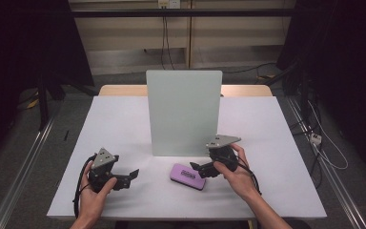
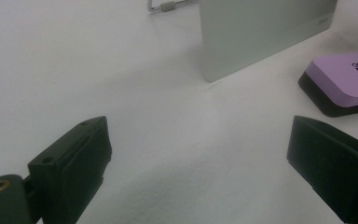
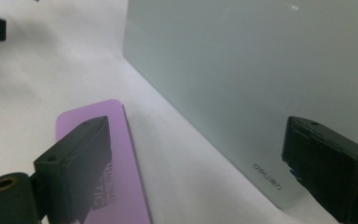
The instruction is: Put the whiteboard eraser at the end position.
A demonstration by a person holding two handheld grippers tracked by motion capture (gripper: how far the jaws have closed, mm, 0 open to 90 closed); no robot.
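A purple eraser (image 1: 187, 176) with a black base lies flat on the white table (image 1: 267, 143), just in front of an upright pale grey-green board (image 1: 183, 112). My right gripper (image 1: 198, 168) stands open right beside the eraser's right end, held a little above the tabletop. In the right gripper view its jaws (image 3: 196, 163) are wide apart, with the eraser (image 3: 121, 154) under the left jaw and the board (image 3: 261, 70) ahead. My left gripper (image 1: 129, 176) is open at the front left, pointing toward the eraser (image 2: 345, 81), with nothing between its jaws (image 2: 198, 163).
The board (image 2: 261, 28) stands mid-table and hides the area behind it; a metal foot of its stand (image 2: 168, 7) shows at its side. Bare white tabletop lies left and right of the board. Dark frames and cables surround the table.
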